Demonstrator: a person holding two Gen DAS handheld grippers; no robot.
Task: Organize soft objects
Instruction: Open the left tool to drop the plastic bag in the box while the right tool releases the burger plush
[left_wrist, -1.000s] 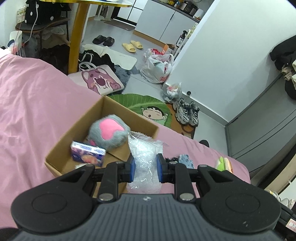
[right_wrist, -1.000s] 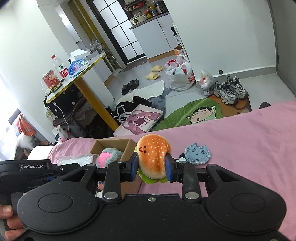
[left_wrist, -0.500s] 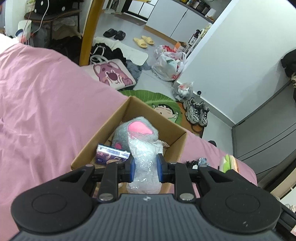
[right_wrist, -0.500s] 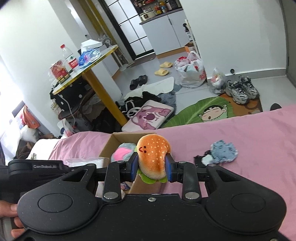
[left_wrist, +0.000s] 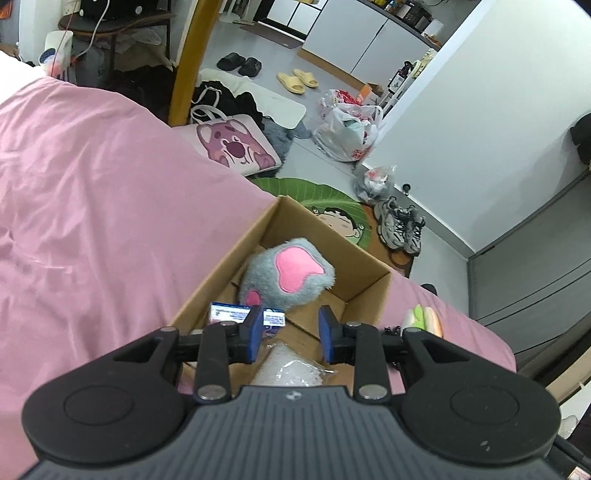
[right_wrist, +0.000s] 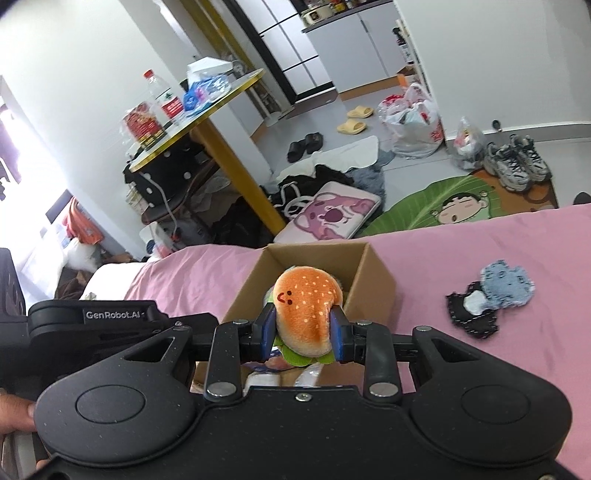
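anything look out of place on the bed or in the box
Mostly fine. The odd one is a small printed carton in the box beside the grey plush; it looks rigid, not soft. Blue patches lie loose on the bed.

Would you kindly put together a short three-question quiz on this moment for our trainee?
1. True or false: the left gripper has its jaws closed on the clear plastic bag.
2. What does the right gripper hold? A) blue fabric patch B) burger plush C) water bottle
3. Fill in: the grey and pink plush lies inside the ____.

Key:
1. False; the jaws are apart and the bag lies below them in the cardboard box.
2. B, the burger plush.
3. Cardboard box.
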